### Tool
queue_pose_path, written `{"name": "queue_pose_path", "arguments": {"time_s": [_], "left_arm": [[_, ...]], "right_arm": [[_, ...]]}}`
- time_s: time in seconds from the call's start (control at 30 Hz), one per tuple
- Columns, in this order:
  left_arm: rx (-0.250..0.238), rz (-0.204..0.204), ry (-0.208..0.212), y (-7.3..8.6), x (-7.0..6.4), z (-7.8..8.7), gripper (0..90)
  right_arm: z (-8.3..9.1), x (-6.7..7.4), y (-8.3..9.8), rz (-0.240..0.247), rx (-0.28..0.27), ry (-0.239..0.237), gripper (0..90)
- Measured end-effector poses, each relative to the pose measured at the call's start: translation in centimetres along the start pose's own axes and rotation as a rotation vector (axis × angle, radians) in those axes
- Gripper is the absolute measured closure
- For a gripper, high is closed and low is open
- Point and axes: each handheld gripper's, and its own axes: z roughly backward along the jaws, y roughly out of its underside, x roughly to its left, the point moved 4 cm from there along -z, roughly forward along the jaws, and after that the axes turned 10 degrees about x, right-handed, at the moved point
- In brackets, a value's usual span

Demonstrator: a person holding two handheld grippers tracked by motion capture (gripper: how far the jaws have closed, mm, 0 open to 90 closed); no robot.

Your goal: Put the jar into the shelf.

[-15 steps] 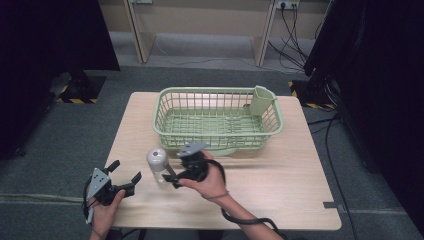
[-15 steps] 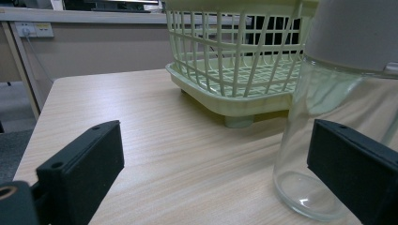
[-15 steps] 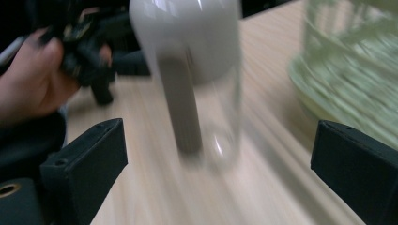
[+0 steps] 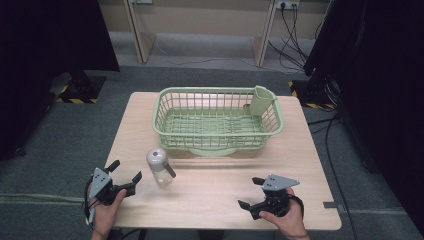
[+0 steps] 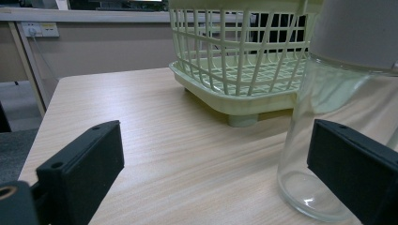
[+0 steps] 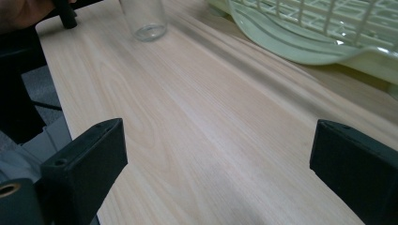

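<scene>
Where high view looks down on pale wooden surface (image 4: pixel 210 195): clear glass jar with grey lid (image 4: pixel 159 166) upright, near front of pale green plastic basket (image 4: pixel 218 120); left gripper (image 4: pixel 125 176) beside jar, agape; right gripper (image 4: pixel 251 192) well apart, agape. Left gripper view: jar just past right jaw. Right gripper view: jar far off.

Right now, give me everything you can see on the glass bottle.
The glass bottle is clear and looks empty, with a rounded grey cap and a thick base. It stands upright on the wooden table, just in front of the green basket but apart from it. The open left tool sits close beside it; contact isn't clear.
</scene>
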Motion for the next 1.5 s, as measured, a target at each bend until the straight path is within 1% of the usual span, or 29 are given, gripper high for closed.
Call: {"name": "queue_pose_path", "arguments": {"time_s": [0.1,0.2,0.47,0.73,0.97,1.2,1.37,1.43,1.5], "left_arm": [[0.001,-0.003,0.0,0.0,0.0,0.0,3.7],[0.0,-0.004,-0.001,0.0,-0.1,0.0,3.7],[0.0,-0.005,-0.001,0.0,-0.1,0.0,3.7],[0.0,-0.008,0.0,0.0,-0.1,0.0,3.7],[0.001,-0.009,0.002,0.0,-0.1,0.0,3.7],[0.002,-0.011,0.002,0.0,-0.1,0.0,3.8],[0.002,-0.01,0.005,0.0,-0.2,0.0,3.8],[0.002,-0.01,0.007,0.0,-0.2,0.0,3.8],[0.002,-0.011,0.008,0.0,-0.2,-0.1,3.8]], "right_arm": [[0.0,-0.2,0.2,-0.017,-0.008,0.009,4.7],[-0.1,-0.2,-0.2,-0.02,-0.024,0.006,4.8],[-0.6,0.8,-2.5,0.025,-0.052,-0.008,4.8],[-1.4,1.5,-4.6,0.049,-0.068,-0.023,4.8],[-2.6,2.1,-6.6,0.07,-0.072,-0.048,4.7],[-4.3,3.1,-9.0,0.101,-0.068,-0.084,4.8],[-5.3,3.6,-11.1,0.13,-0.06,-0.097,4.8],[-5.6,3.8,-12.0,0.14,-0.061,-0.11,4.9],[-5.9,3.9,-12.6,0.146,-0.06,-0.113,4.9]]}}
